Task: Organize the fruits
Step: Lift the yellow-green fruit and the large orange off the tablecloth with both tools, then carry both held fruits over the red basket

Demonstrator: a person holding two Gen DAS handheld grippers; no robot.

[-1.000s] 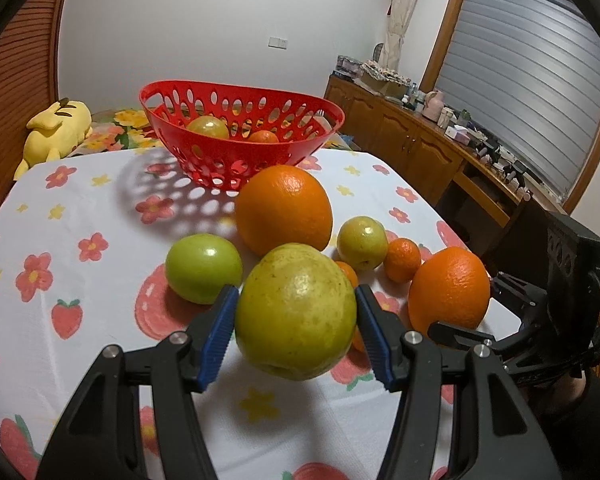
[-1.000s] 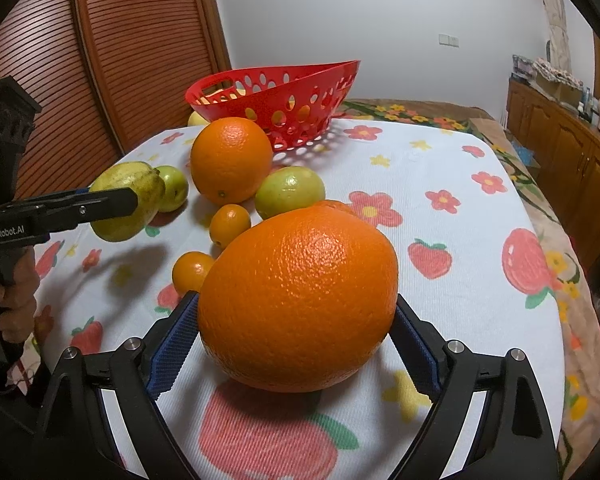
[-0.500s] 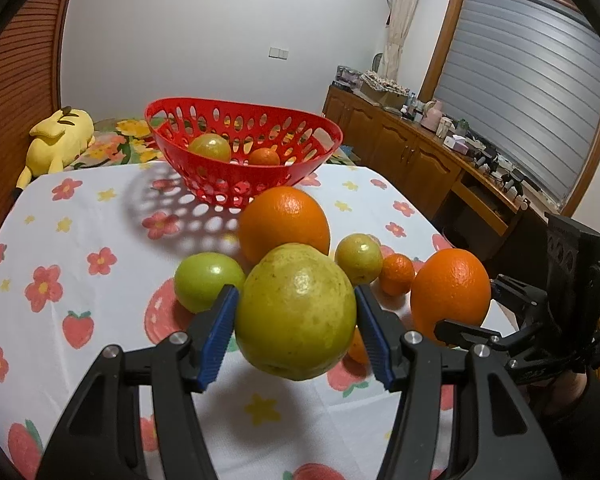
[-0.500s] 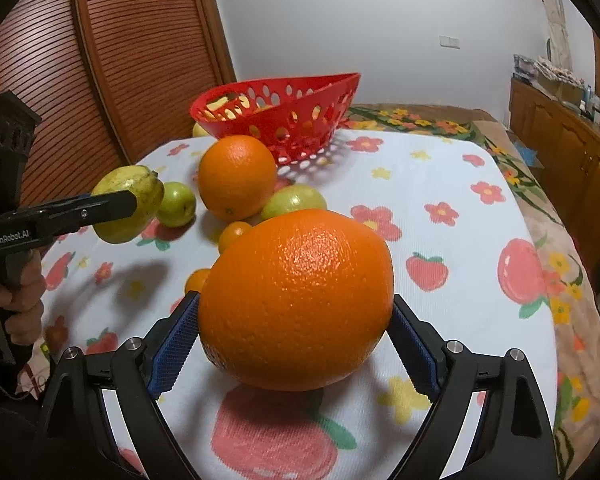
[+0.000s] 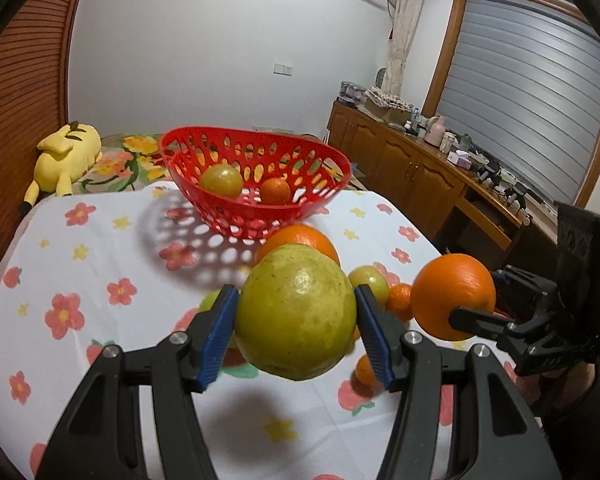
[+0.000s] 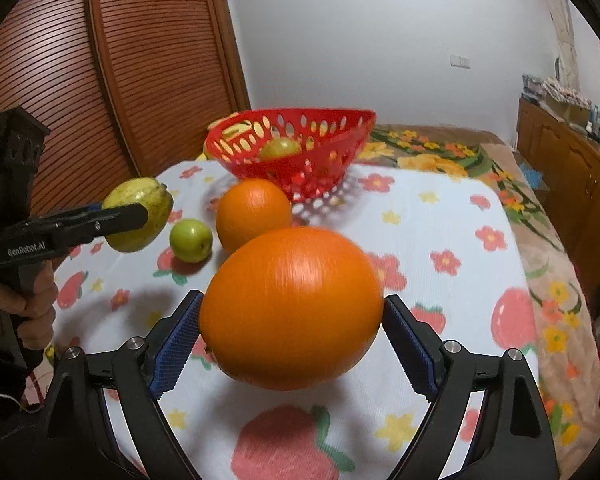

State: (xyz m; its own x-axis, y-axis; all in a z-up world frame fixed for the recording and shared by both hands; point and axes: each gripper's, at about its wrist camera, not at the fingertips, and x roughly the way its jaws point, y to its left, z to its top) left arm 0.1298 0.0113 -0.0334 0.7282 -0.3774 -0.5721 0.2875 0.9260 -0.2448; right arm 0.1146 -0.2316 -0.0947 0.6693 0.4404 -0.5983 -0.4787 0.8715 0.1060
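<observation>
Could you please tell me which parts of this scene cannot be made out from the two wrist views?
- Left wrist view: the held green fruit hides most of a small green fruit behind the left gripper.
- Right wrist view: the held orange in the right gripper is motion-blurred.
- Right wrist view: the red basket wall hides most of its contents.

Right gripper (image 6: 292,316) grips a large orange (image 6: 292,306), jaws pressed on both sides and just closed slightly, clear above the bench (image 6: 440,240). At left, left gripper (image 6: 134,216) holds a yellow-green fruit (image 6: 140,200) aloft. A second orange (image 6: 253,212) and green fruit (image 6: 191,239) rest before the red basket (image 6: 292,152).
</observation>
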